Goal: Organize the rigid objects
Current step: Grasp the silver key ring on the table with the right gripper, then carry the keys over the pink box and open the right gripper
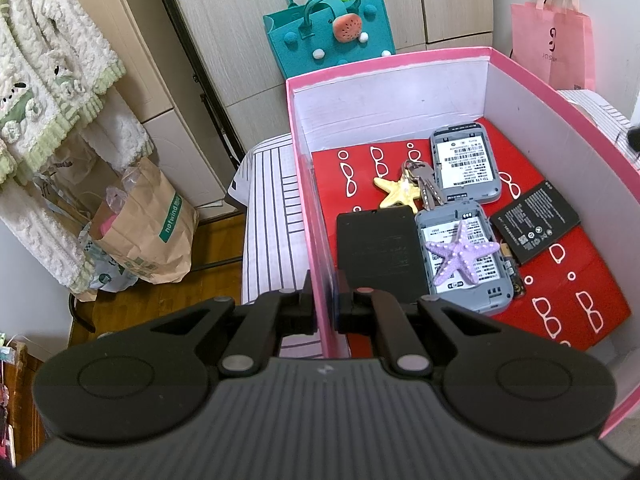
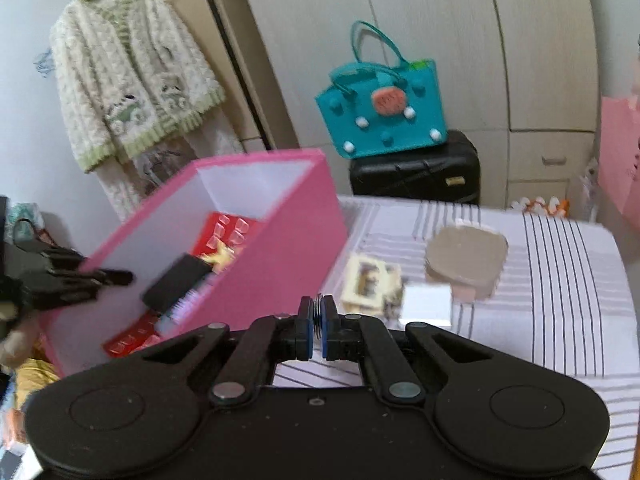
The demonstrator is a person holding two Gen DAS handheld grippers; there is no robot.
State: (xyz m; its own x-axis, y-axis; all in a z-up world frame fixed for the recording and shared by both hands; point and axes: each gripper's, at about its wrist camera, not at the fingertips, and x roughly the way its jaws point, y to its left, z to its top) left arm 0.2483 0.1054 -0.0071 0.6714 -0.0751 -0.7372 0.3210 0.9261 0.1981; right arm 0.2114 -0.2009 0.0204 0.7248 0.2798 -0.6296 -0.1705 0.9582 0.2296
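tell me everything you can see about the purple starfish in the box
The purple starfish is a pale lilac, five-armed ornament studded with small white bumps along its arms, looking like hard resin or plastic. It lies flat, bumps up, on top of the nearer grey device, covering part of that device's white label. It sits inside the pink box, right of the black rectangular case and nearer the camera than the yellow starfish. Neither gripper touches it.

Blurred pink box (image 2: 256,248), perhaps tilted

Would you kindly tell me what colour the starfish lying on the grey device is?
The starfish is lilac purple, clearest in the left wrist view.
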